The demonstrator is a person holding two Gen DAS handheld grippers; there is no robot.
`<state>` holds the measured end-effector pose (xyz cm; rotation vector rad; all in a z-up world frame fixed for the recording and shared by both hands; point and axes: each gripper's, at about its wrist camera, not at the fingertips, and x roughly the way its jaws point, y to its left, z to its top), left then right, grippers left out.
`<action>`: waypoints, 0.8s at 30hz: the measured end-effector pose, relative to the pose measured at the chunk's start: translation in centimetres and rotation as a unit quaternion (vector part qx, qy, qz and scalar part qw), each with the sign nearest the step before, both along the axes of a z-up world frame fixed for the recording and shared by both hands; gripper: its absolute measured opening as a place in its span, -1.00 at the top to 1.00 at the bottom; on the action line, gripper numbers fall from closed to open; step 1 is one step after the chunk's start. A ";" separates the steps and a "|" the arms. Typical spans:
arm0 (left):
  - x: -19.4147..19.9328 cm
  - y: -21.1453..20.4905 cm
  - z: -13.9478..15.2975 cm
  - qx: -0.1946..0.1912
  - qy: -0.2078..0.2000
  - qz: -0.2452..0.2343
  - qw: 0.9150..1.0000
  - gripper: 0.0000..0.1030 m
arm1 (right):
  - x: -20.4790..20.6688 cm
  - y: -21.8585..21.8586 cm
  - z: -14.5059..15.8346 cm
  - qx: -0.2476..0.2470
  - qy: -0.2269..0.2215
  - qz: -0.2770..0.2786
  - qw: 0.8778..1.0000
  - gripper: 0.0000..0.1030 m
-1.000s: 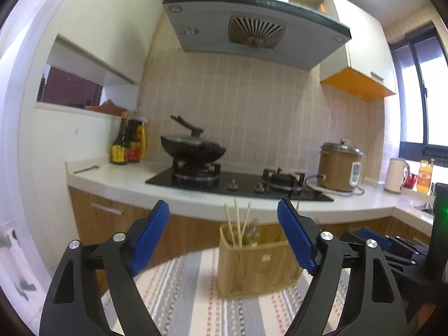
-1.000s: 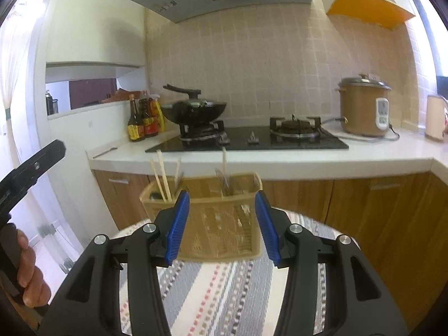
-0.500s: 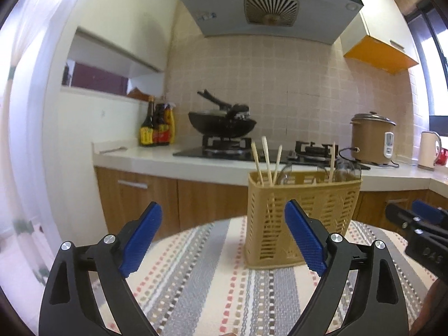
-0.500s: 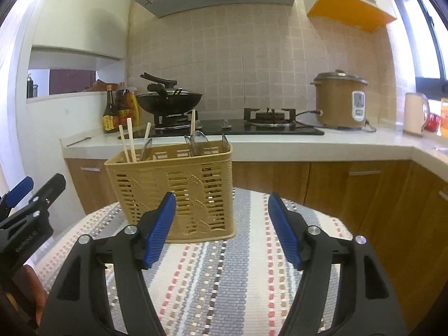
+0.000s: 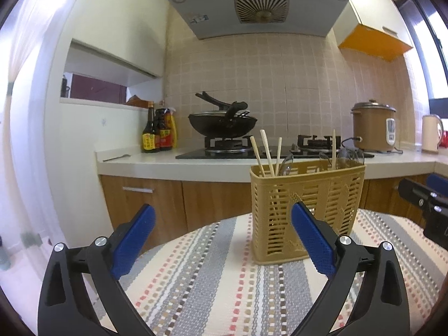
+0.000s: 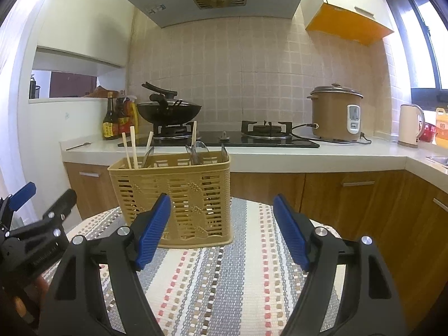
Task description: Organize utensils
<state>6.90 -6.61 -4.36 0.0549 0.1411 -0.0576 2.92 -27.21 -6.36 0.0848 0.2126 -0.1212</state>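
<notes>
We see the utensil basket upright on the striped cloth, at one o'clock. Left gripper jaws opening, nothing between them. Right gripper wide, empty; basket at eleven o'clock.

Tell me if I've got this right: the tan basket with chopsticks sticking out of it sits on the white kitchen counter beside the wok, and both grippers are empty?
Not quite. The tan basket stands on the striped cloth in front of the counter, not beside the wok; the right wrist view shows this. The rest holds: chopsticks stick out of it, and the left gripper, whose jaws are opening, and the right gripper are empty.
</notes>
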 end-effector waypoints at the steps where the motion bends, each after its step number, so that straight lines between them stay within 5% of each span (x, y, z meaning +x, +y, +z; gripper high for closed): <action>1: 0.1 -0.1 -0.1 0.002 0.003 0.000 1.000 -0.83 | 0.0 0.0 0.0 -0.001 0.001 -0.001 1.000 -0.39; 24: 0.6 0.6 -0.3 -0.005 0.019 0.026 0.999 -0.85 | 0.1 1.2 -0.2 -0.026 0.003 0.002 1.000 -0.59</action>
